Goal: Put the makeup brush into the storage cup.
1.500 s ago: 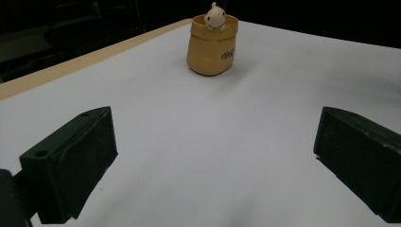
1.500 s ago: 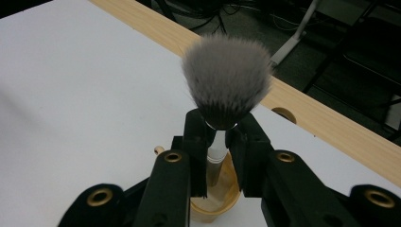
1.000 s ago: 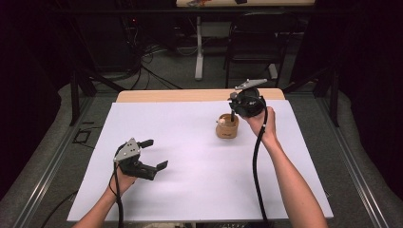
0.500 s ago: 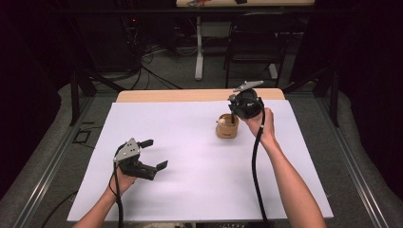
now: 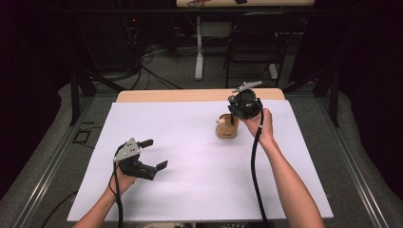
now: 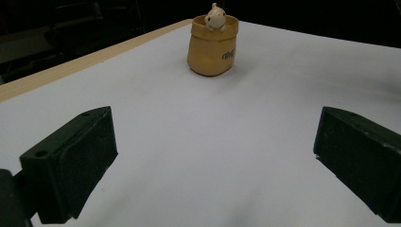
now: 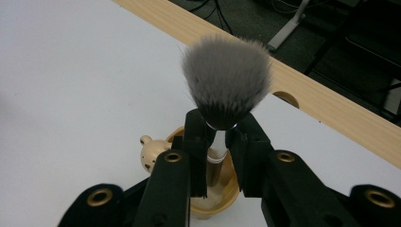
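Grey-bristled brush [image 7: 226, 80] upright w/ handle in tan cup [image 5: 227, 129]; bristles up.

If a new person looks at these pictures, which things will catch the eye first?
First, the fluffy grey brush, clamped in the right gripper directly above the tan cup at the far side of the white table cover. A small figurine peeks over the cup's rim, and the left gripper rests open near the front.

In the right gripper view, the lower handle of the brush [image 7: 226, 85] is hidden inside the cup [image 7: 226, 191] and behind the jaws. The cup's lettering [image 6: 228, 55] is too small to read. The figurine [image 6: 215, 16] shows just its head above the rim.
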`<state>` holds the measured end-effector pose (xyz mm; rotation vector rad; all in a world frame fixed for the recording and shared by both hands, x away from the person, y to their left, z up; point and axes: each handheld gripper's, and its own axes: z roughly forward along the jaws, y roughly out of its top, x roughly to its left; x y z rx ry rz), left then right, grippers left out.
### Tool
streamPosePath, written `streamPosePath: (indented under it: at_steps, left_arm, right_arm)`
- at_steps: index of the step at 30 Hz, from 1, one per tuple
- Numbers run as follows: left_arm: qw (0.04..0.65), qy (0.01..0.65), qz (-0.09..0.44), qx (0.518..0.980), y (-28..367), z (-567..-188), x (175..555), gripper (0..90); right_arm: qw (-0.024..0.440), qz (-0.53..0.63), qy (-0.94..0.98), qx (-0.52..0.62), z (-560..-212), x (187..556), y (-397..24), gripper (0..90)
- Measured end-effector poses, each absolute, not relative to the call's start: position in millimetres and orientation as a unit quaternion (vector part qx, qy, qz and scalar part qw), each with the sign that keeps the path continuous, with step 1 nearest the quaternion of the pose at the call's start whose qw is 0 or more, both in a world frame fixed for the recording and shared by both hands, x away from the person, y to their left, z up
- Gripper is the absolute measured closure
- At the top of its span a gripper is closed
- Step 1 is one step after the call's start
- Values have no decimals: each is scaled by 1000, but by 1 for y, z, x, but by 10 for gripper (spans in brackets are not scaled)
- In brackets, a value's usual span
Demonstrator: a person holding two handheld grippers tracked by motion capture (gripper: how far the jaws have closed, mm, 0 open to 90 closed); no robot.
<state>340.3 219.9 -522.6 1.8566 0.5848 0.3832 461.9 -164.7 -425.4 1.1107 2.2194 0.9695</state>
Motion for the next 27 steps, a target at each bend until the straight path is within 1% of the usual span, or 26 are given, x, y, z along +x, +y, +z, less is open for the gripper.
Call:
streamPosePath:
  at_steps: [7,9,10,11,13,16,18,23,27]
  left_arm:
    - [547,246,162,784,220,-522,340,4]
    - [547,247,162,783,220,-523,340,4]
    - [544,250,166,783,220,-522,340,4]
    - [544,250,165,783,220,-523,340,4]
    - [544,250,163,784,220,-523,340,4]
    - [545,247,161,785,220,-523,340,3]
    - [545,247,162,785,220,-522,340,3]
    - [542,250,170,784,220,-521,339,2]
    - [546,247,168,783,220,-518,340,1]
  right_arm:
    - [231,354,808,411,-430,464,-165,769]
    - [225,358,804,418,-433,464,-166,746]
    - [216,364,800,426,-435,465,-167,623]
    - [214,365,798,429,-436,465,-168,594]
    - [209,372,792,437,-439,464,-171,434]
    - [203,384,788,436,-440,459,-176,276]
    - [201,388,789,431,-440,455,-178,192]
    - [197,402,792,416,-439,445,-184,68]
    - [193,414,793,403,-438,437,-187,5]
